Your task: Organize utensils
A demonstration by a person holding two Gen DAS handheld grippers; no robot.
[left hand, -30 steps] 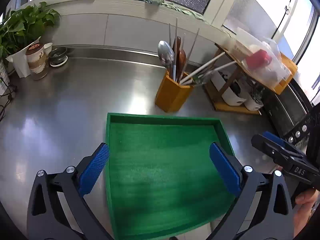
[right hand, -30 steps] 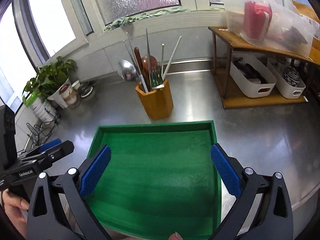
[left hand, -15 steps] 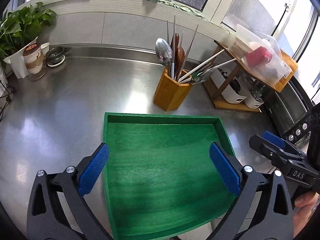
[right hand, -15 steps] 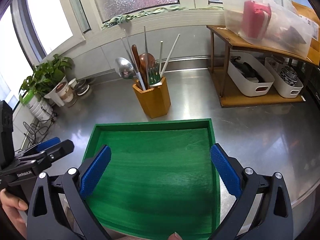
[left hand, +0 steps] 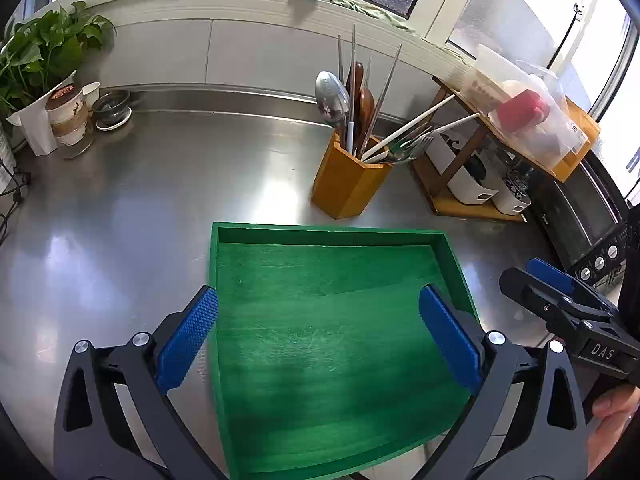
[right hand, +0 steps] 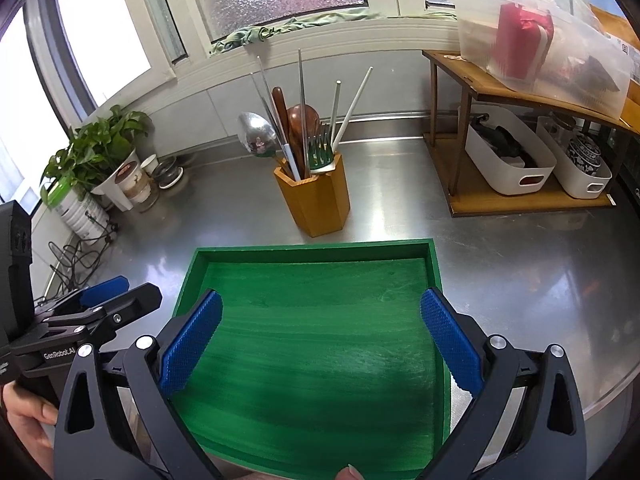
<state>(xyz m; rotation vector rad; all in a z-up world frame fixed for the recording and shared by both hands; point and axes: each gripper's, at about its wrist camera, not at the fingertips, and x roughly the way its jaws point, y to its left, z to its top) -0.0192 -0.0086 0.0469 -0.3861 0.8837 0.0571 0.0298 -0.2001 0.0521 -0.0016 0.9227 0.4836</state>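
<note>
Both tools hang over the near half of a green tray [left hand: 332, 320] with their jaws spread wide and nothing between them. In the left wrist view the left gripper [left hand: 318, 336] has its blue pads above the tray's left rim and just inside its right rim; in the right wrist view the right gripper [right hand: 320, 340] straddles the tray floor the same way, one pad near each side wall. The tray rests on a steel counter [left hand: 140, 208] and its bare floor fills the gap between each pair of fingers. Off to the right of the left jaws, the right gripper shows from the side, held by a hand [left hand: 612, 408] at the frame edge; to the left of the right jaws, the left gripper appears likewise, gripped by the other hand [right hand: 24, 408]. Straight ahead of both jaws, just beyond the tray's far wall and apart from it, stands a wooden utensil holder [right hand: 316, 196] packed upright with a metal spoon [right hand: 258, 136], a wooden spoon, forks [right hand: 320, 148] and chopsticks. Farther ahead and to the right sits a wooden shelf [right hand: 516, 196] with white bins beneath and a clear plastic box on top. Far ahead to the left, a potted plant [left hand: 36, 60] and cups stand by the window wall.
</note>
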